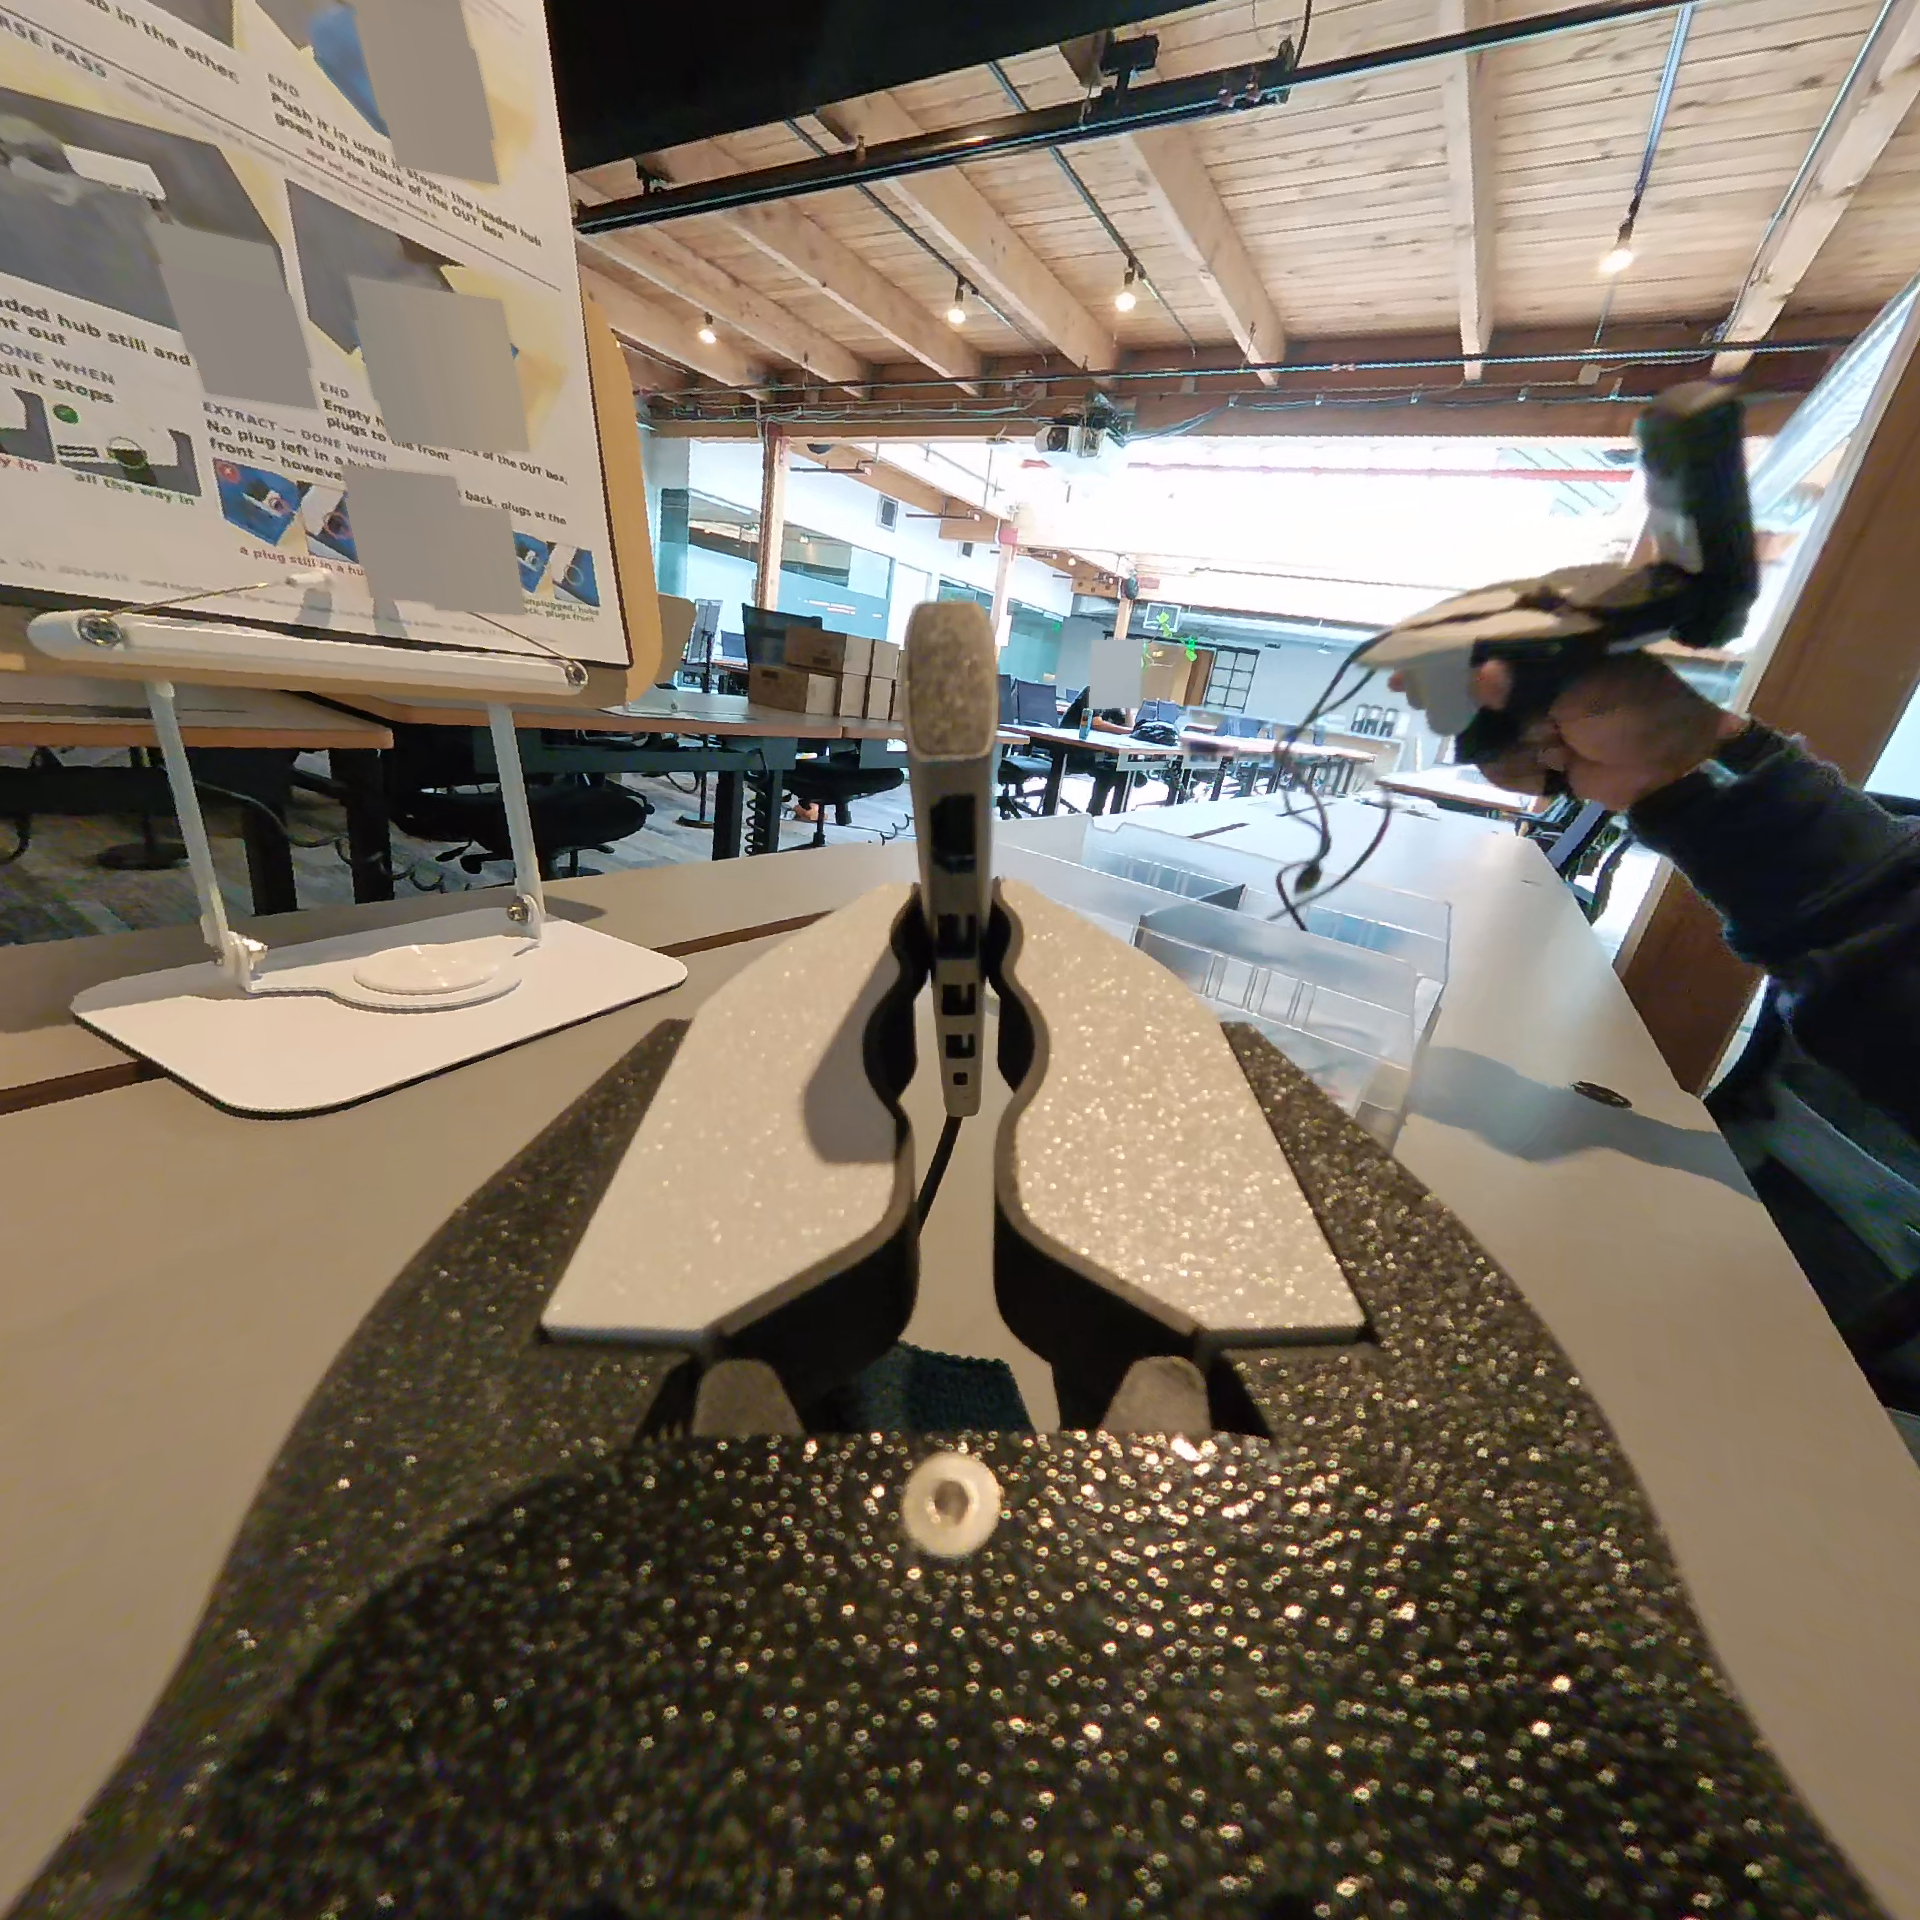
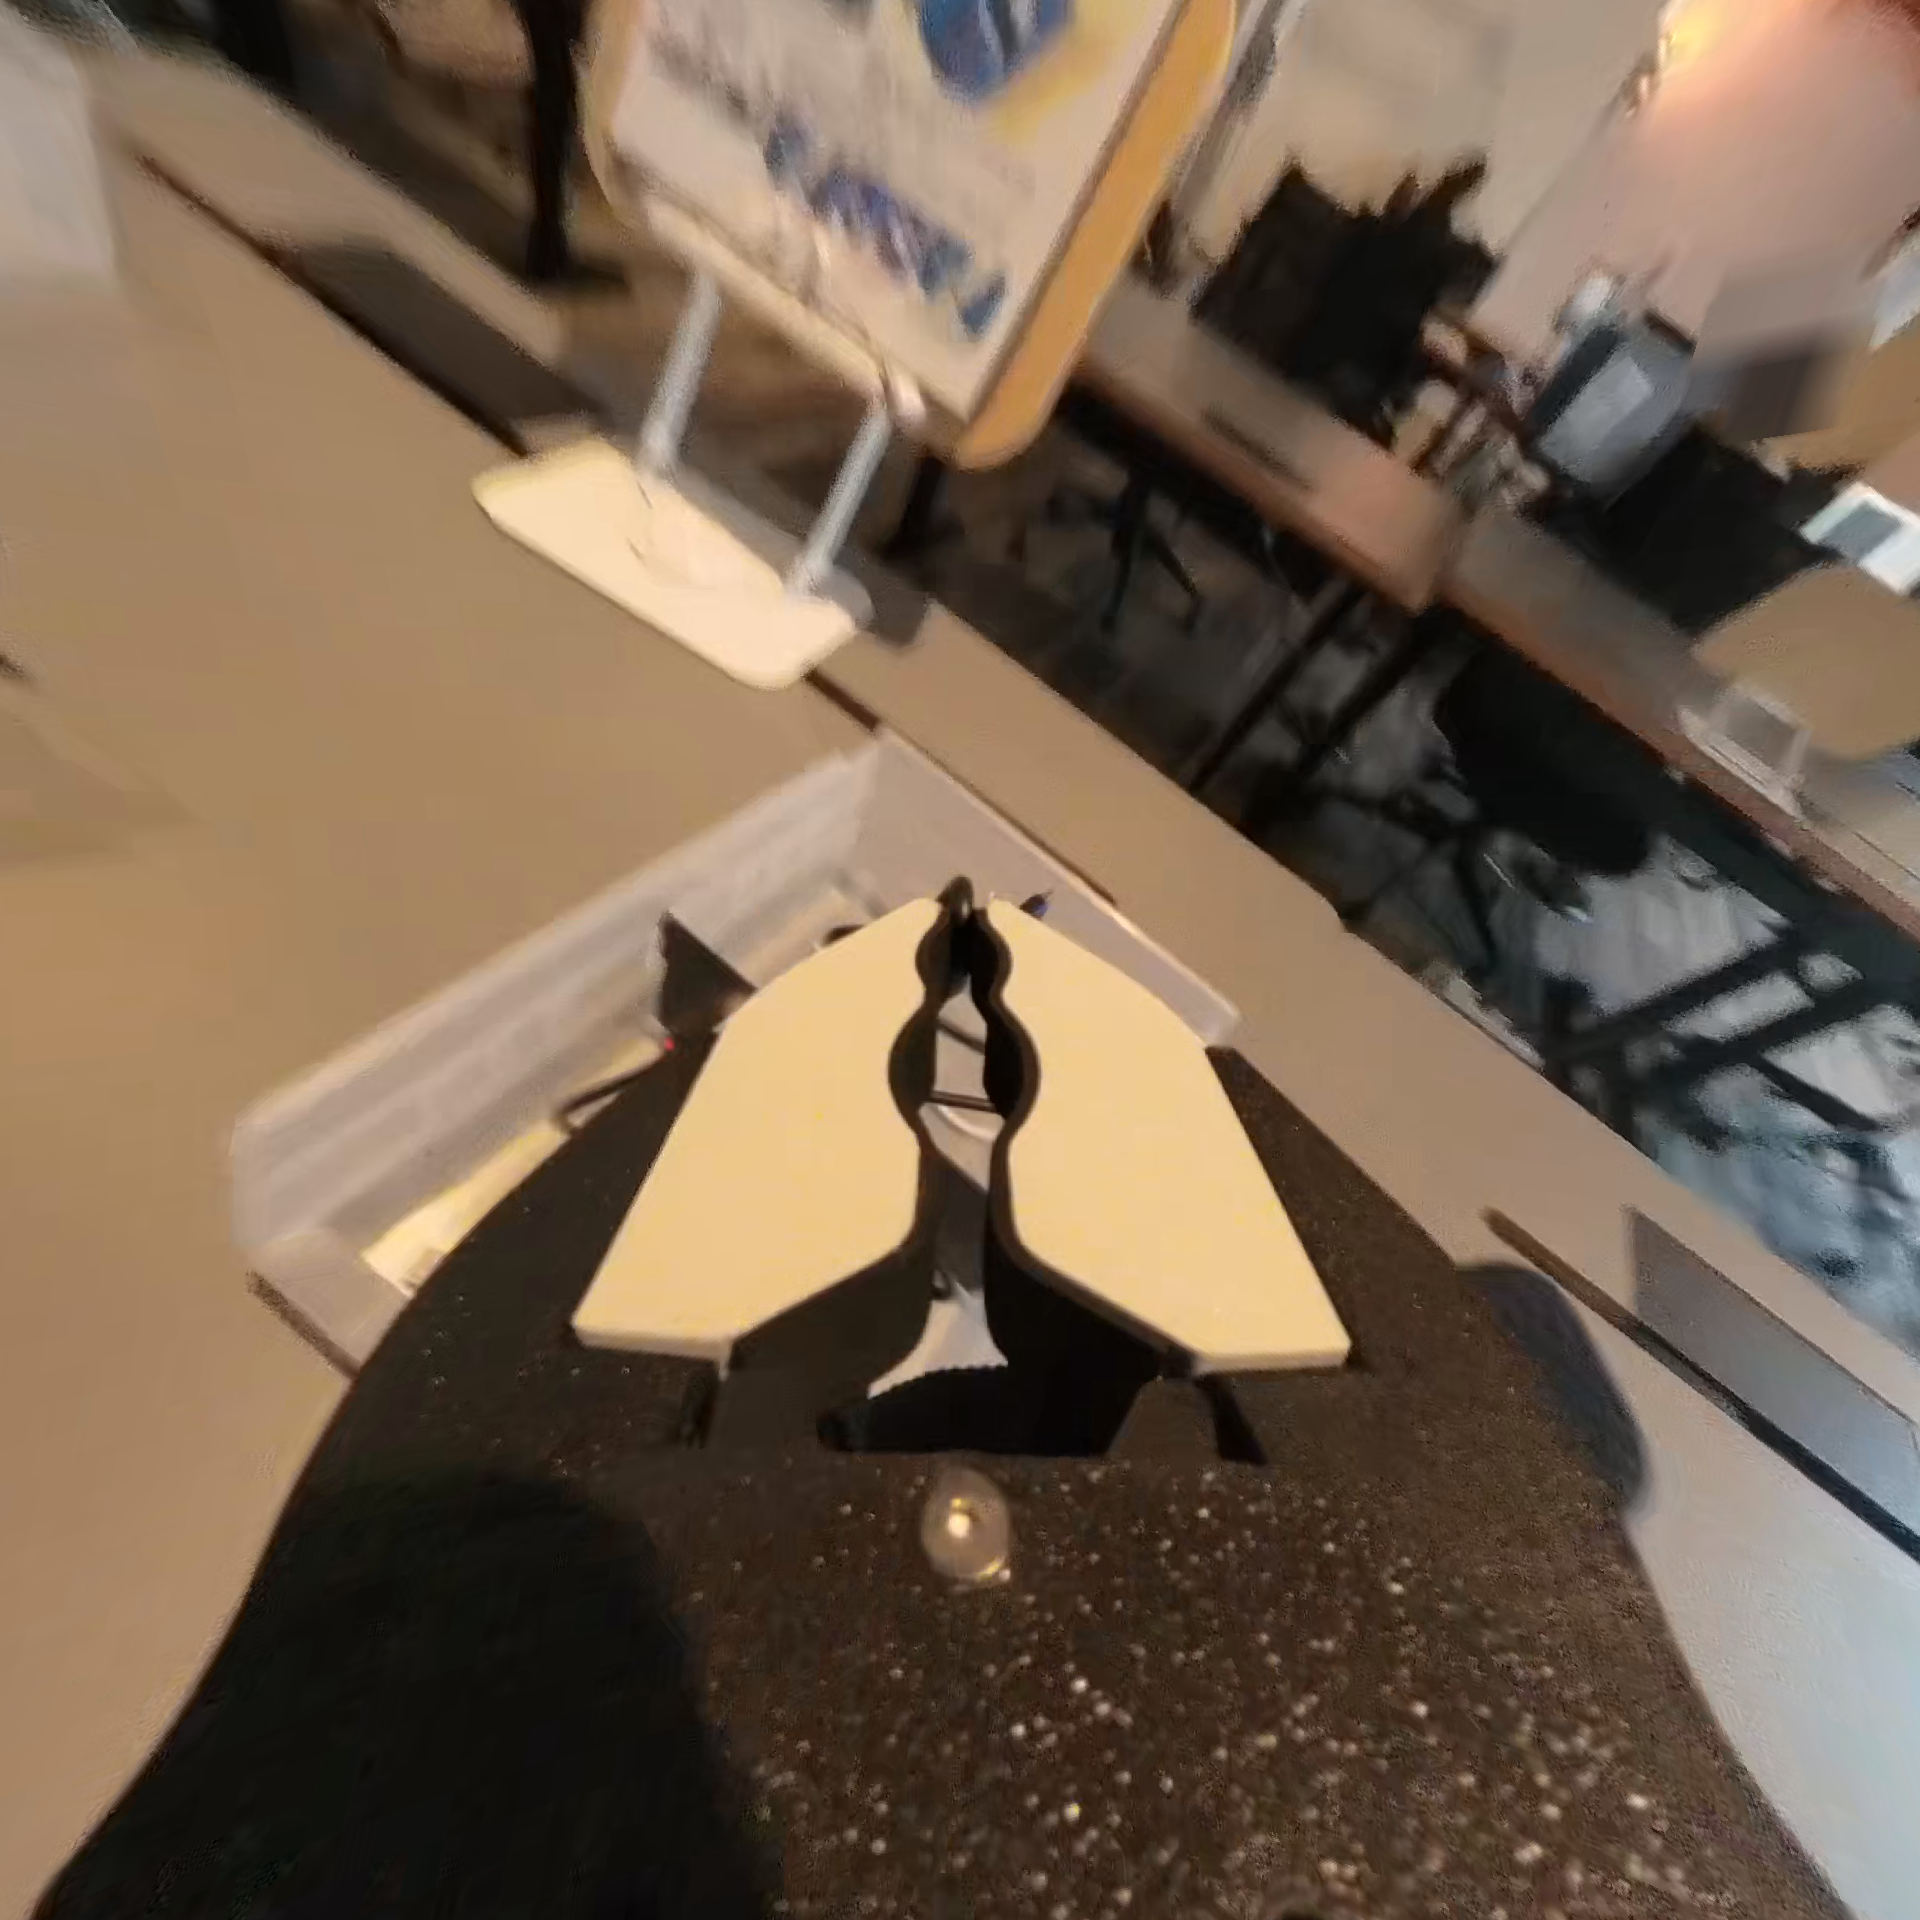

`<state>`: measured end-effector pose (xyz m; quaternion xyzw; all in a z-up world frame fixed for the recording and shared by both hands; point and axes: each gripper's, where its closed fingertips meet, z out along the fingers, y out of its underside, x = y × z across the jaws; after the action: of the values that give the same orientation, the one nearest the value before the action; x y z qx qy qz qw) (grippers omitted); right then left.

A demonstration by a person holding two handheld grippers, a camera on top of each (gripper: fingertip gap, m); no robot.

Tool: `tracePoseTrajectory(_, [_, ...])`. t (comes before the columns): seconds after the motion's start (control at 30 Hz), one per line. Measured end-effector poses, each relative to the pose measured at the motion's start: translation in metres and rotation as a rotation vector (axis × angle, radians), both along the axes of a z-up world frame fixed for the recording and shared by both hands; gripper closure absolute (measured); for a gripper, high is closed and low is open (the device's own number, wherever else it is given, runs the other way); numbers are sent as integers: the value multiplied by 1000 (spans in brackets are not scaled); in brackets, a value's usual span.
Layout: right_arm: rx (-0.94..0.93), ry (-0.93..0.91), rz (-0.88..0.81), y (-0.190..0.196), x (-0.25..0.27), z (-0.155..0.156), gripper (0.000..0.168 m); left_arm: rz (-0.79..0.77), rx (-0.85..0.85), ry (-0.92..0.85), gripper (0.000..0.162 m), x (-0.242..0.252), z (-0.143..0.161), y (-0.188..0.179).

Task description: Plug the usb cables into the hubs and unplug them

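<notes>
My left gripper clamps the hub upright; my right gripper is pinched on a thin black cable; next, I judge, aligning plug to port.

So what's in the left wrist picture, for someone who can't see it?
The left gripper has its two pale glittery fingers shut on a slim grey metal USB hub standing upright over a grey table. To the right, a person's hand holds up the right gripper with thin black cables dangling above clear plastic bins.
</notes>
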<state>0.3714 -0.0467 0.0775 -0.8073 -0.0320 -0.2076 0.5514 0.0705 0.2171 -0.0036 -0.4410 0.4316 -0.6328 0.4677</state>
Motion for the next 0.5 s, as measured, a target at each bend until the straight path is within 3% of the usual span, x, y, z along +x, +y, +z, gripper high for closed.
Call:
tracePoseTrajectory(0.13, [-199, -13, -26, 3, 0, -40, 166, 1, -1, -5, 152, -1, 1, 0])
tracePoseTrajectory(0.27, [-249, 30, -18, 1, -6, -50, 166, 1, -1, -7, 152, -2, 2, 0])
tracePoseTrajectory(0.37, [-187, 16, 29, 4, -14, -39, 166, -2, -2, -13, 152, -2, 3, -1])
tracePoseTrajectory(0.5, [46, 87, 51, 8, -20, 1, 166, -2, 2, -13, 152, -2, 4, -2])
